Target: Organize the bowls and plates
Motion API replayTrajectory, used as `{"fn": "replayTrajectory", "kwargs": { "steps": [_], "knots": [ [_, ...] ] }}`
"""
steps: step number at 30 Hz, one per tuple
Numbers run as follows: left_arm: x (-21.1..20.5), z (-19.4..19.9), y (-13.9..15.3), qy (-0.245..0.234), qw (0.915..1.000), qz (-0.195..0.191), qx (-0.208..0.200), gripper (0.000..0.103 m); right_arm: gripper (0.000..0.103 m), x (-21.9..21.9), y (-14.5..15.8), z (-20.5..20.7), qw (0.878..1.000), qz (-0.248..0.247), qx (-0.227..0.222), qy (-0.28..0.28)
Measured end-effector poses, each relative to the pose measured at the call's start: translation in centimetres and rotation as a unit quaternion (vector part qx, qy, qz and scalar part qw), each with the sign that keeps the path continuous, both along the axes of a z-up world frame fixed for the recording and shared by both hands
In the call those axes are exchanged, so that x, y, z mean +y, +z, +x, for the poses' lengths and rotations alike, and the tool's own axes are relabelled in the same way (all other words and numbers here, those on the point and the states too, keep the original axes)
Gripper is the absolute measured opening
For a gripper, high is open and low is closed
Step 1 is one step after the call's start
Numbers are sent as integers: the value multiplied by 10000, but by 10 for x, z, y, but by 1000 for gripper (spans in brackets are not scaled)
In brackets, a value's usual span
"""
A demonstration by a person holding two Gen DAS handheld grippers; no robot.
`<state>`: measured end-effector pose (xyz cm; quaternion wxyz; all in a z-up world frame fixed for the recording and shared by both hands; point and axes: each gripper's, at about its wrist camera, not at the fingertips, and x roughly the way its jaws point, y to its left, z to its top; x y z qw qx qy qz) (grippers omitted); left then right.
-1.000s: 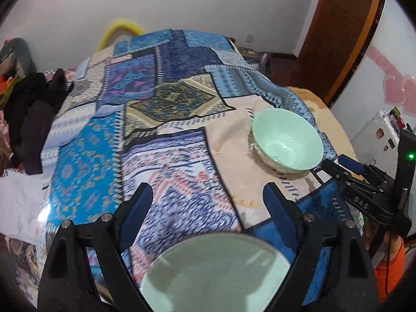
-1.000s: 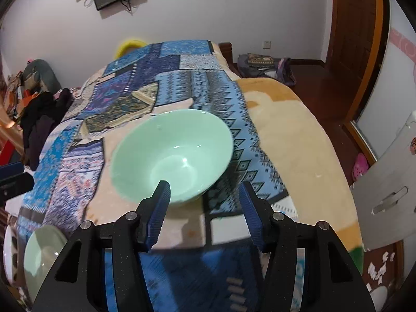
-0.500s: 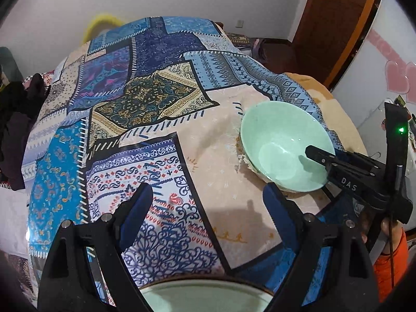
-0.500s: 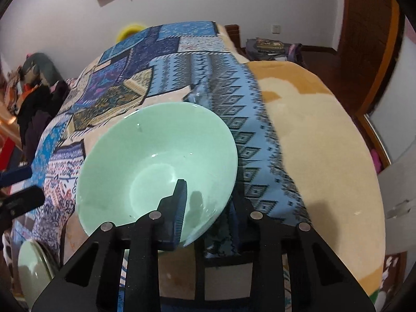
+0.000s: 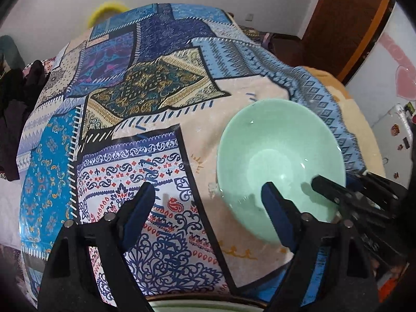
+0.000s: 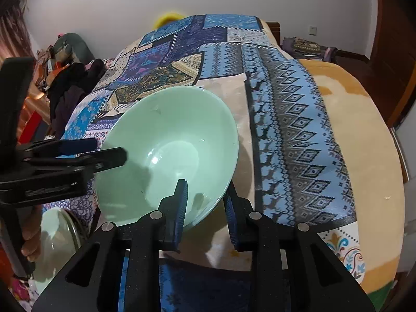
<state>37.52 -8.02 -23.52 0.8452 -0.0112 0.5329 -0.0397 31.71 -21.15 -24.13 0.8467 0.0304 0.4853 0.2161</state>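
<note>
A pale green bowl [image 6: 171, 150] is tilted up off the patterned cloth, its near rim pinched between the blue pads of my right gripper [image 6: 205, 208]. In the left wrist view the same bowl [image 5: 275, 156] is at the right, with my right gripper [image 5: 335, 189] clamped on its right rim. My left gripper [image 5: 208, 208] is open and empty, hovering just left of the bowl. A second pale green dish [image 6: 56, 236] lies at the near left edge, partly hidden; its rim shows in the left wrist view [image 5: 202, 305].
A patchwork blue cloth [image 5: 124, 130] covers the round table over a tan blanket [image 6: 358, 135]. Dark clothes [image 6: 70, 91] are piled at the left. A wooden door [image 5: 345, 23] and a white appliance [image 5: 395, 135] stand at the right.
My right gripper closed on the bowl's rim and lifted and tilted it. My left gripper moved forward past the near dish toward the bowl.
</note>
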Motion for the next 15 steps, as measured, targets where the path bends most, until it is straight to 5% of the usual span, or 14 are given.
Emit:
{"fn": "replayTrajectory", "kwargs": {
  "steps": [7, 15],
  "knots": [
    [0, 15, -23, -35, 9991, -191, 384, 31, 28, -1, 0, 11, 9999, 4, 76, -90],
    [-4, 15, -26, -103, 9992, -209, 324, 26, 22, 8, -5, 19, 9995, -225, 40, -222]
  ]
}}
